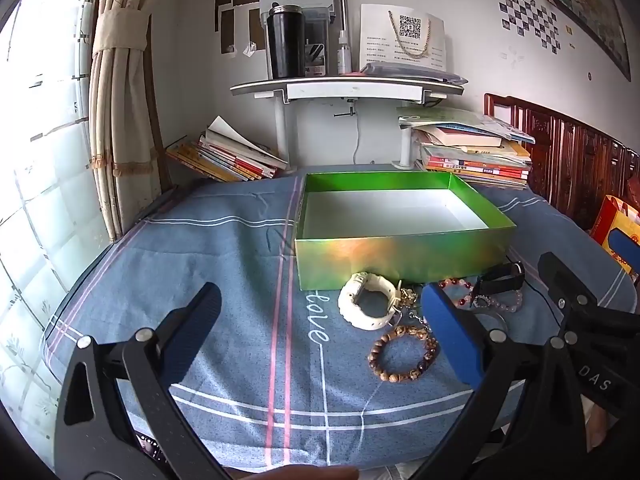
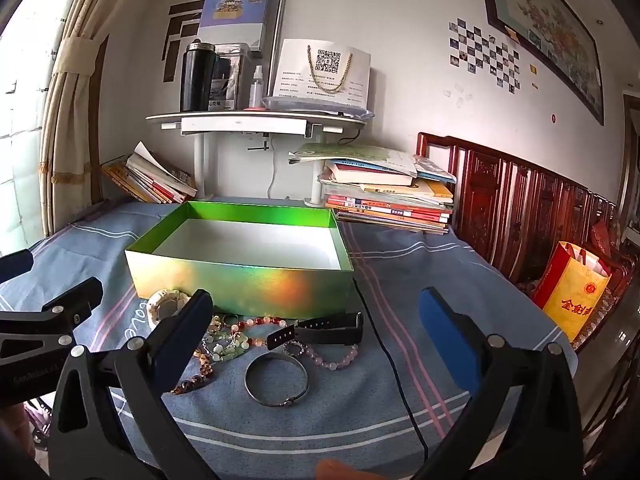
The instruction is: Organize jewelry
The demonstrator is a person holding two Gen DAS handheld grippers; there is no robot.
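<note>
On blue plaid bedding (image 1: 240, 240), left wrist view: left gripper (image 1: 320, 320) spread wide, holding nothing; white watch (image 1: 366, 304) and wooden bead bracelet (image 1: 402, 356) lie between its fingers, before the empty green box (image 1: 400, 256). Right wrist view: right gripper (image 2: 316, 328) spread wide, empty; silver bangle (image 2: 276, 378), pink bead bracelet (image 2: 334, 358) and black watch strap (image 2: 320, 330) lie between its fingers, just before the box (image 2: 240, 284).
</note>
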